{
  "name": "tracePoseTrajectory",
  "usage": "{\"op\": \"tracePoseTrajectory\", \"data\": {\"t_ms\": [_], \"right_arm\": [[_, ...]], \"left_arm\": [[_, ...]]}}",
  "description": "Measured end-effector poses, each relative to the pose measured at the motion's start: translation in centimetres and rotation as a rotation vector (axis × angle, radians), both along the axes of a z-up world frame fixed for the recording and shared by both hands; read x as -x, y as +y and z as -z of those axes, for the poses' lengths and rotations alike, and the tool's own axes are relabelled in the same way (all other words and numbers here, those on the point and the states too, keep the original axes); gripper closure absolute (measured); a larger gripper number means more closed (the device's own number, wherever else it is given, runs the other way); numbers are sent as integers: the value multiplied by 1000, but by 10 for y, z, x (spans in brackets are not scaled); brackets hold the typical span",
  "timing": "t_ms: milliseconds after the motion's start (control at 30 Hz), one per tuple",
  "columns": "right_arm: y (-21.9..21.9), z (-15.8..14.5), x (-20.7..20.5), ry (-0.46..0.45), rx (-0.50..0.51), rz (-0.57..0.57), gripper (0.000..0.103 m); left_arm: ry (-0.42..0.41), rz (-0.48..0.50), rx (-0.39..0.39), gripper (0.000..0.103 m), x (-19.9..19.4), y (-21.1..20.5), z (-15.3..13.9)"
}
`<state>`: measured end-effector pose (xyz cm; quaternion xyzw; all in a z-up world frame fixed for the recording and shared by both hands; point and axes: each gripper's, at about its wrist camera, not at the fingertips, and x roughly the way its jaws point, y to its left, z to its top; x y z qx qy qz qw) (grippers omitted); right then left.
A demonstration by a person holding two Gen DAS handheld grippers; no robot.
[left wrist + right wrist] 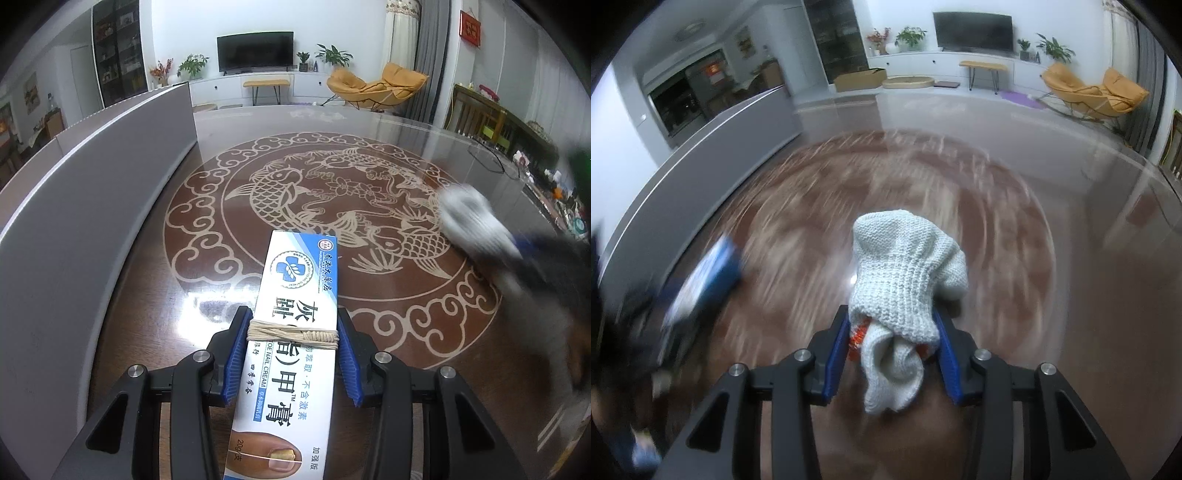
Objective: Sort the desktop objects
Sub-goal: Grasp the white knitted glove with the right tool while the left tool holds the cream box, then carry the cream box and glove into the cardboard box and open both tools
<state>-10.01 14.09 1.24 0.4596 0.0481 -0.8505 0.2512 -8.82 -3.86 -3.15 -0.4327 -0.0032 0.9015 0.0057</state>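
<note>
Up close, the left gripper (293, 354) is clamped on a long white-and-blue nail cream box (295, 295), its blue pads (236, 354) pressing the box's two long sides. A band of pale string (291, 334) is wound around the box right where the pads meet it. The box runs lengthwise between the fingers, its far end reaching out over the brown table (147, 302), which carries a pale fish-and-cloud pattern (332, 206) under a glossy top. Whether the box touches the table cannot be told. Along the left edge of the table stands a long grey panel (92, 192). To the right, a blurred white bundle and dark gripper parts are seen over the pattern's right side.

The right gripper (894, 354) is closed around a white knitted glove (905, 291), bunched up between its blue pads (949, 358); a bit of orange-red trim (858, 334) shows at the left pad. The glove bulges up and away past the fingertips, with a loose fold hanging near the camera. Beneath it the table (1052, 314) is smeared by motion blur. At the left of this view the box (705, 280) appears blurred, near the grey panel (713, 162). Far off are a television (255, 51), potted plants (192, 66) and an orange chair (376, 86).
</note>
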Motion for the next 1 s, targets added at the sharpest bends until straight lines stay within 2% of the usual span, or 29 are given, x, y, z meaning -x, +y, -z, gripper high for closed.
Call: {"op": "tracePoseTrajectory", "data": {"t_ms": [133,200,267,400,433,467,533,667,800,833,867,900,933,967,1000], "right_arm": [[19,1,-74,45,-12,53,59],[23,3,-85,72,-22,74,58],[23,4,-97,94,-31,83,52],[23,7,-100,75,-19,91,15],[22,8,-100,72,-29,97,13],[25,9,-95,71,-25,97,13],[30,11,-92,64,5,96,12],[42,9,-90,46,45,120,12],[36,5,-81,7,-3,100,13],[33,4,-77,3,-30,99,14],[33,4,-77,1,-43,100,19],[33,3,-75,-1,-46,98,45],[32,3,-74,2,-50,100,64],[33,2,-73,0,-44,104,64],[36,0,-73,1,-37,109,65]], "left_arm": [[-1,1,12,58,0,1,0],[-1,1,20,58,0,2,0],[-1,1,20,58,0,2,0],[-1,2,13,57,0,1,0],[-1,13,-8,48,-1,0,0],[-2,29,-36,29,-1,-2,0],[-20,34,-58,14,-5,-6,2],[-39,96,-16,12,-11,-5,3],[-74,137,32,2,0,3,5],[-80,132,25,2,1,3,5],[-82,120,23,8,3,2,4],[-68,102,21,15,2,-1,3],[-44,97,18,41,-2,-1,0],[-31,104,21,59,-4,-2,-3],[-37,112,25,59,-6,-3,-3]]}}
